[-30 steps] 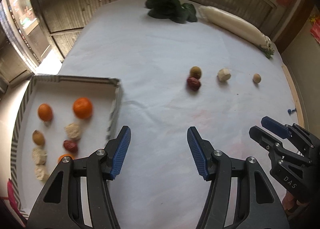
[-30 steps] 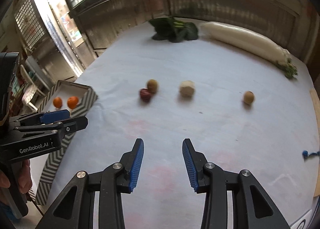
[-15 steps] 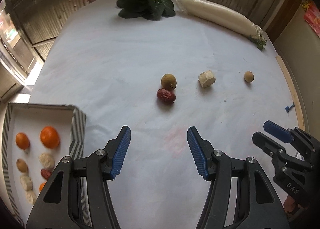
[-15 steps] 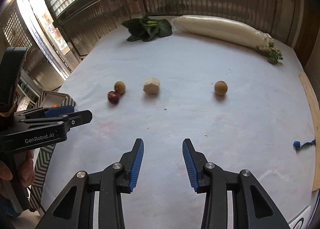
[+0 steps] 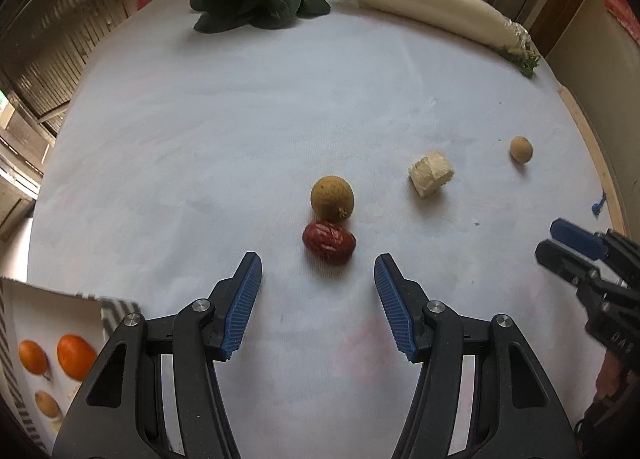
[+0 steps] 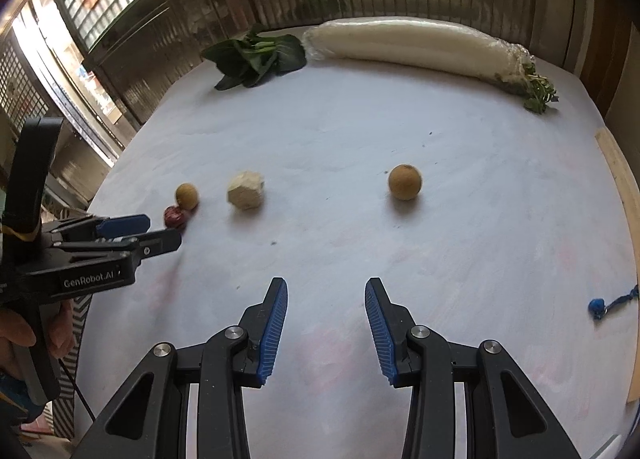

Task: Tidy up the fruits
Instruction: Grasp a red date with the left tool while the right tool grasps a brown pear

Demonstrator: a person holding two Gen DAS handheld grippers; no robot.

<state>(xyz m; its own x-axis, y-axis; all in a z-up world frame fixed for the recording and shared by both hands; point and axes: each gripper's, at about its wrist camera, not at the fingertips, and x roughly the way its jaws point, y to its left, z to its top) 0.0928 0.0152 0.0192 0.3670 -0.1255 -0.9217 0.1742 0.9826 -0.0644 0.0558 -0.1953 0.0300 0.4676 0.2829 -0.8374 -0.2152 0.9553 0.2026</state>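
Observation:
A red date (image 5: 329,245) lies on the white table just ahead of my open, empty left gripper (image 5: 318,277), touching a brown-green longan (image 5: 332,198) behind it. A pale cut chunk (image 5: 431,179) and a small tan longan (image 5: 521,149) lie further right. My right gripper (image 6: 326,301) is open and empty, with the tan longan (image 6: 405,181) ahead of it; the chunk (image 6: 245,195), longan (image 6: 187,195) and date (image 6: 175,217) show to its left. A striped tray (image 5: 116,309) at the lower left holds oranges (image 5: 75,351) and other fruit.
A white radish (image 5: 424,7) and leafy greens (image 5: 256,1) lie at the table's far edge. A small blue object (image 6: 598,307) sits near the right edge. A wooden strip (image 6: 620,195) runs along the right side.
My left gripper has swung right and forward from the tray toward the date and longan, which now sit close ahead. My right gripper has advanced toward the tan longan. Both stayed open.

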